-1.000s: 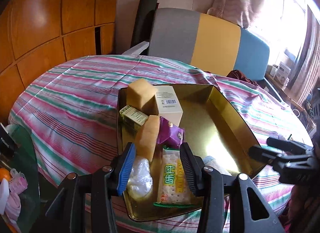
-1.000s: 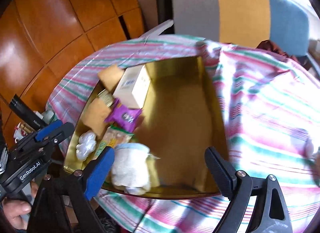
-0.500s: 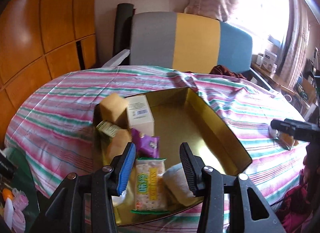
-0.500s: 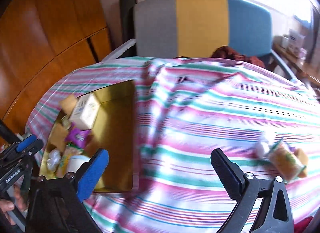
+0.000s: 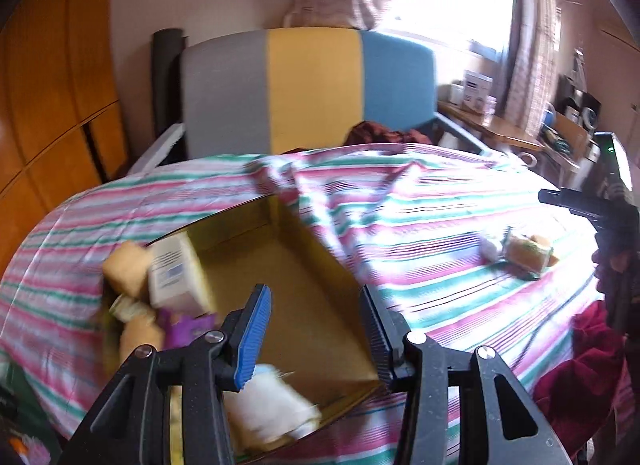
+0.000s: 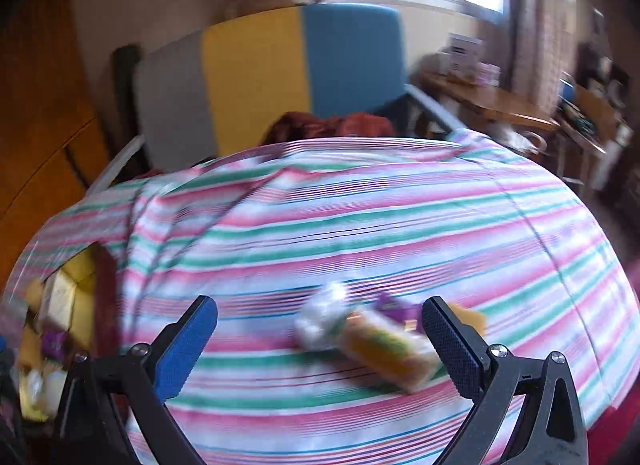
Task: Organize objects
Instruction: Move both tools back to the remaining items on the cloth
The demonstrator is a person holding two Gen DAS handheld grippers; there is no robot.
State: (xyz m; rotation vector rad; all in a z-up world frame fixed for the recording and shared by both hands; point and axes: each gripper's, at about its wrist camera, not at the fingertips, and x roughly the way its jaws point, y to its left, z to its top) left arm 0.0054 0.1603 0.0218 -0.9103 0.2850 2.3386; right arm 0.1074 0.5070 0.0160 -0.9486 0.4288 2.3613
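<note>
Right gripper [image 6: 320,339] has swung from the tray [image 5: 320,265] to the loose snacks [image 6: 376,341], jaws wide, empty; left gripper [image 5: 316,329] narrow, empty. Next pick looks imminent.

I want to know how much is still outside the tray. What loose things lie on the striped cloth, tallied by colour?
White bundle: 1
Orange and green packet: 1
Purple packet: 1
Tan block: 1, partly hidden
Total: 4, though the blur makes the count less than certain.
</note>
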